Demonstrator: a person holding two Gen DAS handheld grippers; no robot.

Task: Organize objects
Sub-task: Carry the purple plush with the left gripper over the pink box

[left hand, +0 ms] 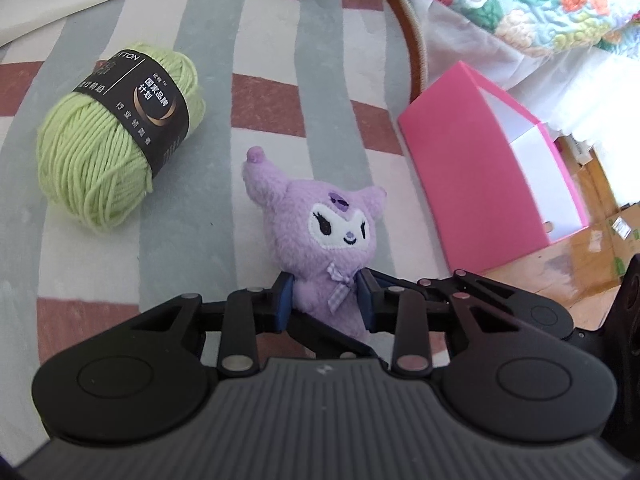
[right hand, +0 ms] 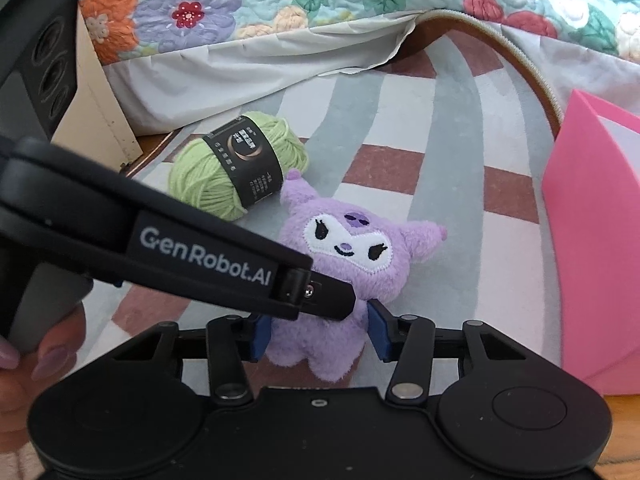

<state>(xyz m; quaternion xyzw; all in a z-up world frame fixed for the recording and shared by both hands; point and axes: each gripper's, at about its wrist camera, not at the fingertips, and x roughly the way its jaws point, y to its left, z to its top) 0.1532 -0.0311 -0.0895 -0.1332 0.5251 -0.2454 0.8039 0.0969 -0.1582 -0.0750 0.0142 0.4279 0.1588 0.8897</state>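
Open striped rug (left hand: pixel 328 92) between yarn ball (left hand: pixel 116 136) and pink box (left hand: pixel 492 168).

Striped rug (left hand: pixel 280 60) carries green yarn (left hand: pixel 116 136), purple plush (left hand: pixel 320 232), pink box (left hand: pixel 492 168).

My left gripper (right hand: pixel 320 300) covers the plush (right hand: pixel 344 256) at its left side in the right wrist view. Pink box (right hand: pixel 592 240) cut off at right edge. Yarn (right hand: pixel 224 172) label text unreadable.
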